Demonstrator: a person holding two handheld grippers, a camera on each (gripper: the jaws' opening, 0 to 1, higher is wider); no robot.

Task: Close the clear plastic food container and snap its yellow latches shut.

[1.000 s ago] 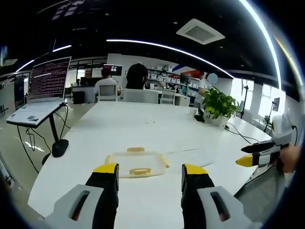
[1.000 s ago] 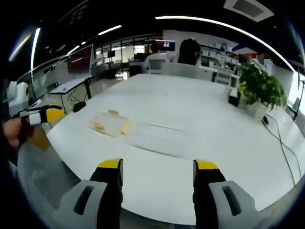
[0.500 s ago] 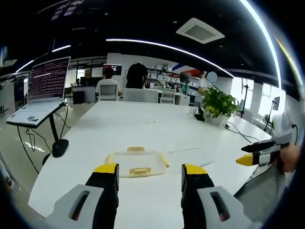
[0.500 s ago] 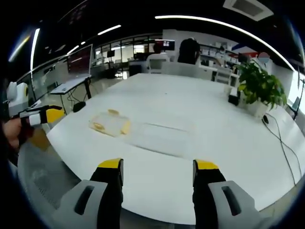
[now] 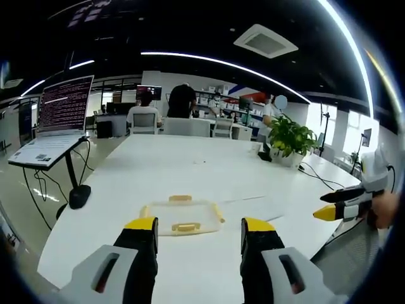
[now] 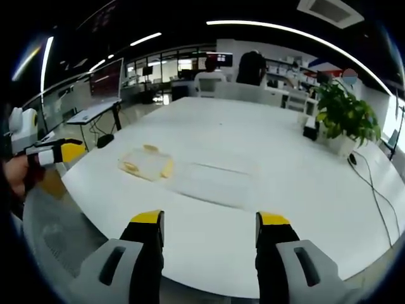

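A clear lid with yellow latches lies flat on the white table, just beyond my left gripper, which is open and holds nothing. To the lid's right rests the clear container base, faint against the table. In the right gripper view the lid sits at the left and the base lies beside it, both well ahead of my open, empty right gripper. The right gripper hangs off the table's right edge in the left gripper view. The left gripper hovers off the table's left edge in the right gripper view.
A laptop on a stand is off the table's left side. A potted plant stands at the far right, with a dark cable trailing along that edge. People sit at desks behind the table.
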